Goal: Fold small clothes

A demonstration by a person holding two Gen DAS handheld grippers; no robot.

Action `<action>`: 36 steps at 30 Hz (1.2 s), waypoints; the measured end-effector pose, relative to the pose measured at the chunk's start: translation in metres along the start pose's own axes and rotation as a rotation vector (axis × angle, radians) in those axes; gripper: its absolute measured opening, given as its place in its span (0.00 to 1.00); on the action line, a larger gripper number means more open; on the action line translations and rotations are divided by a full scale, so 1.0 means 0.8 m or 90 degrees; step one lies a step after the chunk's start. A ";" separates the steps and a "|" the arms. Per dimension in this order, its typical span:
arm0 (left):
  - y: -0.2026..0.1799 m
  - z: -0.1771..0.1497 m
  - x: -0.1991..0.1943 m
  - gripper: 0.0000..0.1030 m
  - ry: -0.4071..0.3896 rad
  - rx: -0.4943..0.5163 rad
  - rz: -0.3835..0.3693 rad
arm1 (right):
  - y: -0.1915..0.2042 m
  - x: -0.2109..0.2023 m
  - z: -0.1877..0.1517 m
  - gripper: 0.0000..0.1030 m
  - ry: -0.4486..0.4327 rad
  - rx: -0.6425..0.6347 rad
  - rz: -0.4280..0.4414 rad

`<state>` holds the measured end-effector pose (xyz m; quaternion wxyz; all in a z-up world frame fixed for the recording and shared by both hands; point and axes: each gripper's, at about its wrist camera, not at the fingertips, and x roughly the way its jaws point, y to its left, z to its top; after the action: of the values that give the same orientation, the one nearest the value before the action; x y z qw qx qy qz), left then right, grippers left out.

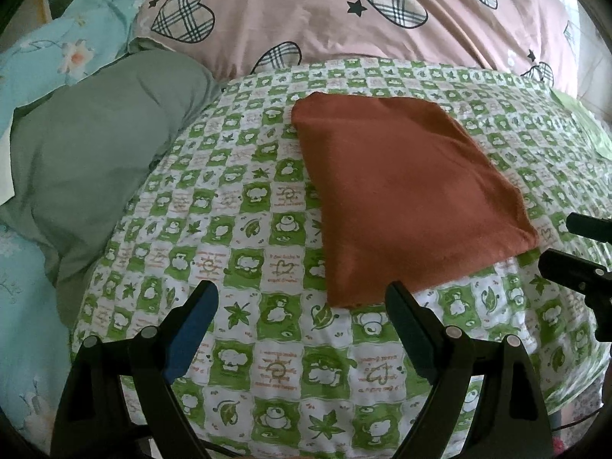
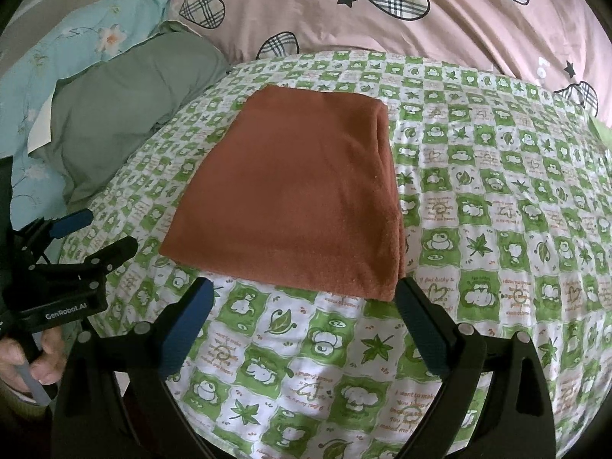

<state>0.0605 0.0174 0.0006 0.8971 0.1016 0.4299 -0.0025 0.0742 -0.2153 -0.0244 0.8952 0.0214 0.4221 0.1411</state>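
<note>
A rust-brown cloth [image 1: 405,191] [image 2: 302,195] lies folded into a flat rectangle on the green-and-white checked sheet [image 1: 275,229] [image 2: 497,210]. My left gripper [image 1: 302,298] is open just short of the cloth's near edge, nothing between its fingers. In the right wrist view my right gripper [image 2: 306,294] is also open, its right fingertip close to the cloth's near right corner. The left gripper [image 2: 95,233] shows at the left of that view, held by a hand [image 2: 42,359]. The right gripper's fingers [image 1: 577,264] reach in at the right edge of the left wrist view.
A grey-green pillow [image 1: 99,145] [image 2: 126,107] lies left of the cloth. A pink quilt with plaid hearts [image 1: 344,19] [image 2: 420,11] rises behind it. Pale blue flowered bedding [image 1: 65,38] fills the far left. Checked sheet stretches to the right of the cloth.
</note>
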 end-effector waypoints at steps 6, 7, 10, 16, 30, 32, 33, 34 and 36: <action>-0.003 0.000 0.002 0.87 0.004 0.002 0.001 | -0.004 0.004 -0.002 0.93 0.005 0.001 0.001; -0.004 0.000 0.002 0.87 0.005 0.003 0.001 | -0.004 0.004 -0.001 0.93 0.005 0.001 0.000; -0.006 -0.001 0.003 0.87 0.006 0.005 0.002 | -0.002 0.004 -0.001 0.93 0.005 0.001 0.000; -0.006 -0.001 0.003 0.87 0.006 0.003 0.003 | -0.006 0.006 -0.003 0.93 0.008 0.001 -0.002; -0.003 -0.002 0.002 0.87 0.007 -0.003 0.001 | -0.006 0.004 -0.003 0.93 0.008 -0.001 -0.001; -0.002 -0.003 0.001 0.87 0.006 -0.005 0.001 | -0.006 0.005 -0.003 0.93 0.008 -0.001 -0.001; -0.002 -0.003 0.001 0.87 0.006 -0.004 0.001 | -0.005 0.005 -0.003 0.93 0.009 -0.001 -0.001; -0.002 -0.003 0.001 0.87 0.006 -0.004 0.002 | -0.005 0.005 -0.003 0.93 0.009 -0.001 -0.001; -0.001 -0.003 0.000 0.87 0.006 -0.005 0.002 | -0.006 0.005 -0.003 0.93 0.010 -0.002 0.001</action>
<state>0.0587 0.0167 -0.0009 0.8954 0.0986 0.4342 0.0009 0.0757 -0.2190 -0.0296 0.8919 0.0192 0.4287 0.1426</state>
